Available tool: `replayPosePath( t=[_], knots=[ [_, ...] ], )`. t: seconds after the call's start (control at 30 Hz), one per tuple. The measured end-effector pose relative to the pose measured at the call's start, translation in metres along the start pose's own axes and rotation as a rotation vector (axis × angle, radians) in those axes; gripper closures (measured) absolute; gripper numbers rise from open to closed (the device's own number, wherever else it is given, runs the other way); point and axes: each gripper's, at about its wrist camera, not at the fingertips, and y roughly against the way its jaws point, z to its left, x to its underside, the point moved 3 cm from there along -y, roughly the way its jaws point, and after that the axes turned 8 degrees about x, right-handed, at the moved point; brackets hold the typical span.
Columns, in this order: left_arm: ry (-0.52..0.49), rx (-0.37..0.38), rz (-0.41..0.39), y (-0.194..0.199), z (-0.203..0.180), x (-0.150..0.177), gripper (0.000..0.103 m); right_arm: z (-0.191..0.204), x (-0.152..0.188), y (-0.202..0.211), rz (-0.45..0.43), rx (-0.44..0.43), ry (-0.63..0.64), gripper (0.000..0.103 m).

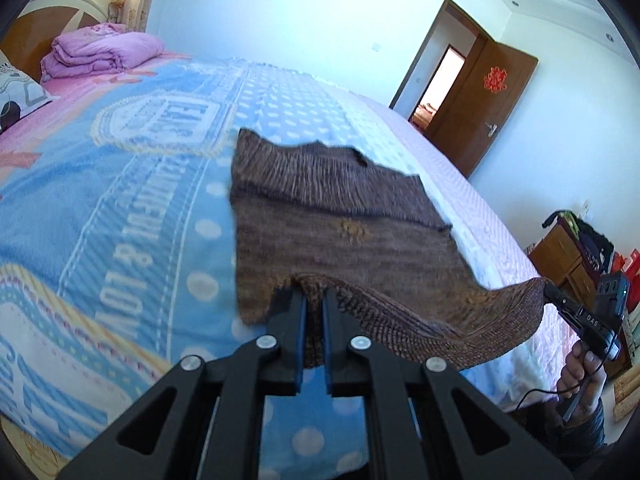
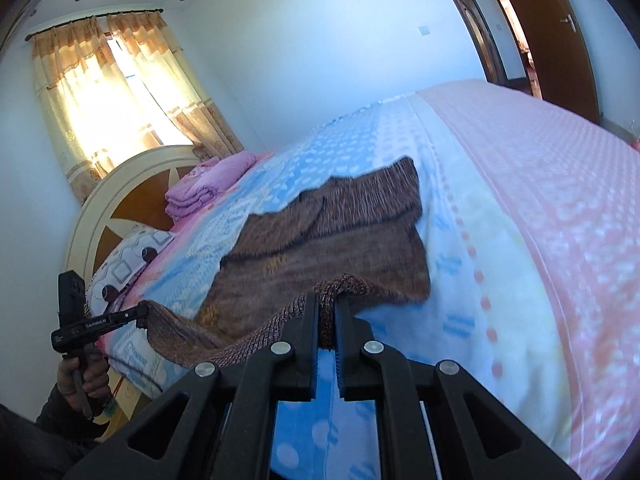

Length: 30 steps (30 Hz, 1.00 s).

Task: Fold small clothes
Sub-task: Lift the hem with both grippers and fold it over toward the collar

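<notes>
A small brown knitted sweater point(image 1: 340, 216) lies on the bed, its far part flat and its near ribbed hem lifted off the blanket. My left gripper point(image 1: 314, 296) is shut on one corner of that hem. In the left wrist view the right gripper point(image 1: 550, 292) pinches the other hem corner at the far right, held by a hand point(image 1: 580, 376). The right wrist view shows the sweater point(image 2: 320, 248) again, with my right gripper point(image 2: 327, 300) shut on the hem. There the left gripper point(image 2: 142, 314) grips the opposite corner at the lower left. The hem sags between the two grippers.
The bed carries a blue dotted blanket point(image 1: 120, 200) and a pink sheet point(image 2: 540, 200). A folded purple quilt point(image 1: 100, 52) and a pillow point(image 2: 128, 264) sit by the headboard point(image 2: 120, 200). A wooden door point(image 1: 480, 108) and a cluttered cabinet point(image 1: 572, 256) stand beyond the bed.
</notes>
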Motion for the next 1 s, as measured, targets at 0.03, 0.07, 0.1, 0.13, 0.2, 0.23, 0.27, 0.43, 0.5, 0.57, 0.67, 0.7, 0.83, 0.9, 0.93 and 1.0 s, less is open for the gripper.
replayPosePath(
  t=[0.03, 0.07, 0.1, 0.13, 0.2, 0.23, 0.27, 0.43, 0.5, 0.57, 0.67, 0.7, 0.83, 0.9, 0.93, 1.0],
  knots=[
    [0.001, 0.000, -0.012, -0.001, 0.000, -0.007, 0.095, 0.002, -0.005, -0.001, -0.008, -0.001, 0.002, 0.097],
    [-0.001, -0.002, -0.020, -0.002, 0.000, -0.013, 0.095, 0.004, -0.013, -0.004, -0.021, -0.002, 0.006, 0.097],
    [-0.003, -0.003, -0.027, -0.003, 0.000, -0.017, 0.095, 0.006, -0.020, -0.006, -0.031, -0.004, 0.009, 0.097],
    [-0.004, -0.001, -0.041, -0.004, 0.000, -0.025, 0.095, 0.008, -0.027, -0.008, -0.041, -0.005, 0.011, 0.097],
    [-0.006, -0.002, -0.060, -0.006, 0.000, -0.035, 0.095, 0.010, -0.037, -0.013, -0.054, -0.009, 0.012, 0.097],
    [-0.005, -0.002, -0.073, -0.006, 0.001, -0.041, 0.095, 0.010, -0.045, -0.016, -0.063, -0.009, 0.011, 0.097],
    [-0.004, -0.002, -0.087, -0.007, 0.002, -0.048, 0.095, 0.010, -0.051, -0.018, -0.068, -0.011, 0.007, 0.097],
    [-0.003, -0.016, -0.124, -0.019, 0.007, -0.079, 0.095, 0.012, -0.079, -0.034, -0.088, -0.014, 0.009, 0.097],
    [-0.009, -0.030, -0.124, -0.026, 0.008, -0.089, 0.095, 0.015, -0.093, -0.042, -0.093, -0.020, 0.019, 0.097],
    [-0.011, -0.042, -0.130, -0.032, 0.009, -0.101, 0.096, 0.020, -0.107, -0.052, -0.099, -0.015, 0.039, 0.097],
    [-0.013, -0.053, -0.147, -0.039, 0.012, -0.118, 0.096, 0.023, -0.125, -0.063, -0.113, -0.007, 0.051, 0.097],
    [-0.008, -0.056, -0.153, -0.041, 0.014, -0.125, 0.096, 0.023, -0.133, -0.067, -0.120, -0.004, 0.050, 0.097],
    [0.015, -0.061, -0.167, -0.052, 0.023, -0.148, 0.096, 0.021, -0.154, -0.083, -0.133, 0.009, 0.045, 0.097],
    [0.017, -0.065, -0.168, -0.060, 0.025, -0.158, 0.096, 0.020, -0.164, -0.096, -0.130, 0.020, 0.047, 0.097],
    [0.014, -0.066, -0.163, -0.069, 0.028, -0.165, 0.096, 0.019, -0.169, -0.102, -0.128, 0.029, 0.049, 0.097],
    [0.013, -0.088, -0.149, -0.084, 0.034, -0.172, 0.096, 0.018, -0.176, -0.119, -0.114, 0.048, 0.051, 0.097]
  ],
)
